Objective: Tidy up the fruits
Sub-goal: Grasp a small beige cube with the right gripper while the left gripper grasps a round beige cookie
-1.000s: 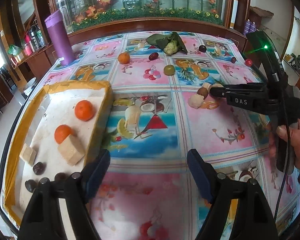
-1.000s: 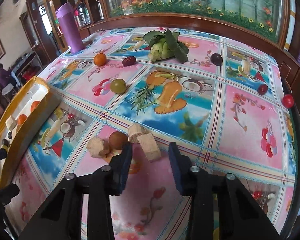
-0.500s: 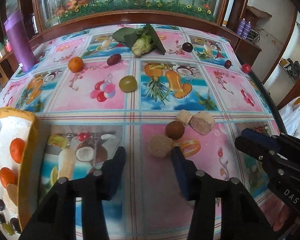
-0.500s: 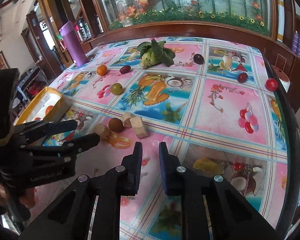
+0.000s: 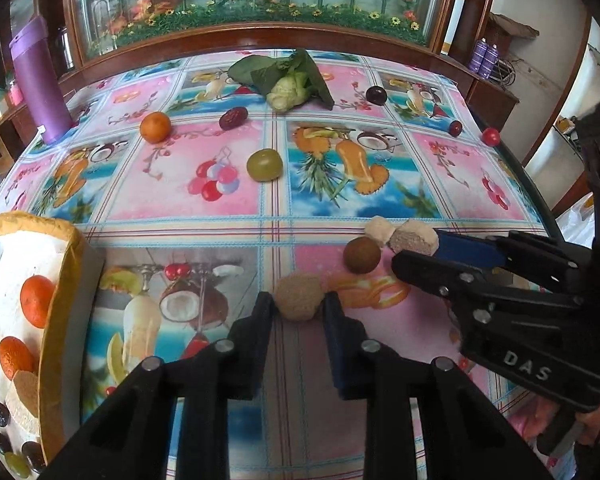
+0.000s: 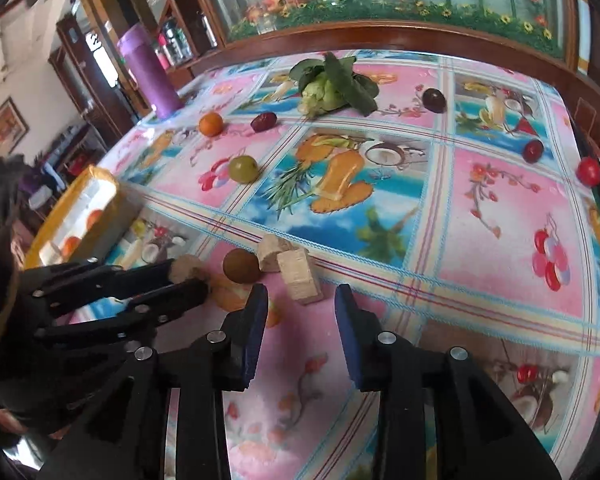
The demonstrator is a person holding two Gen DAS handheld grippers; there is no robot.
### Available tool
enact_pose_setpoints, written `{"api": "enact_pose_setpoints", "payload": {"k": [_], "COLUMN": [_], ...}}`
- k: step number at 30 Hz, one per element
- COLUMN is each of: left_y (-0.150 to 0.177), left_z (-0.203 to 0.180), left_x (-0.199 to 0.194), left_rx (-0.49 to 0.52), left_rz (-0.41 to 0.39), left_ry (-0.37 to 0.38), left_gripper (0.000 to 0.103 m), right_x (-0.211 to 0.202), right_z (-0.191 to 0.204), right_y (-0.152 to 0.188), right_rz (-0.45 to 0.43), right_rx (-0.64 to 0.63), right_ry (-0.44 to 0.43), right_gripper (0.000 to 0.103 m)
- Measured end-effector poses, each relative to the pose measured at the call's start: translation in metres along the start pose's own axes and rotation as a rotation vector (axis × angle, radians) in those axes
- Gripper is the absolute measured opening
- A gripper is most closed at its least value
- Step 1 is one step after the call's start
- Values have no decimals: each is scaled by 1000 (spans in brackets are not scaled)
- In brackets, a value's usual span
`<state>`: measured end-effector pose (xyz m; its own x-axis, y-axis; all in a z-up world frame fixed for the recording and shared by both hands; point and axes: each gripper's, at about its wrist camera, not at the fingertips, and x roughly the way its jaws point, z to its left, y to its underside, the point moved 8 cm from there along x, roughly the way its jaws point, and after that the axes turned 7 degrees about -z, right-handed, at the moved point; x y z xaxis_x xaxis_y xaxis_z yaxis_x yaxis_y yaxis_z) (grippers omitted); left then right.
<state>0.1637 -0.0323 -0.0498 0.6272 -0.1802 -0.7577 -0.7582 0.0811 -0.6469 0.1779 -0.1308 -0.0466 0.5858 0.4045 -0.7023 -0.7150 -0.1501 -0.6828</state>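
Note:
My left gripper (image 5: 298,312) is closing, and its pads press both sides of a tan round piece (image 5: 299,296) that rests on the fruit-print tablecloth. The right wrist view shows the same grip (image 6: 188,278). My right gripper (image 6: 300,304) is opening with nothing between its pads; a tan block (image 6: 300,276) lies just ahead of its tips. Beside the block sit a brown round fruit (image 6: 242,266) and a smaller tan chunk (image 6: 274,250). At the left stands a yellow-rimmed tray (image 5: 60,280) holding two oranges (image 5: 36,300), tan slices and dark fruits.
Farther back on the cloth lie a green fruit (image 5: 264,165), an orange (image 5: 155,127), a dark red date (image 5: 233,118), a leafy vegetable (image 5: 290,84), a dark plum (image 5: 376,95) and two small red fruits (image 5: 491,136) near the right edge. A purple bottle (image 5: 40,80) stands back left.
My left gripper swung right from the tray to the tan round piece and closed around it. My right gripper drew back shut, then returned behind the block with its jaws parted.

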Motion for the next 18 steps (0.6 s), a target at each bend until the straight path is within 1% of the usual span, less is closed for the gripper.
{"api": "enact_pose_setpoints", "payload": {"k": [1, 3, 5, 9, 13, 18], "left_y": [1, 3, 6, 13, 25, 49], "left_z": [1, 2, 2, 1, 0, -2], "left_x": [-1, -3, -7, -20, -36, -55], "left_rx": [-4, -10, -15, -10, -15, -26], "left_rz": [0, 5, 8, 9, 16, 31], "left_ry": [4, 10, 26, 43, 66, 113], "left_gripper": [28, 28, 28, 28, 28, 29], "right_x": [2, 6, 5, -9, -40, -73], "right_z": [1, 0, 1, 1, 7, 16], "right_y": [-1, -2, -1, 7, 15, 29], "right_rz": [3, 6, 17, 40, 14, -10], "right_rx": [-9, -41, -68, -49, -46, -33], "right_ry": [5, 42, 64, 73, 76, 88], "right_gripper": [33, 18, 16, 15, 15, 15]}}
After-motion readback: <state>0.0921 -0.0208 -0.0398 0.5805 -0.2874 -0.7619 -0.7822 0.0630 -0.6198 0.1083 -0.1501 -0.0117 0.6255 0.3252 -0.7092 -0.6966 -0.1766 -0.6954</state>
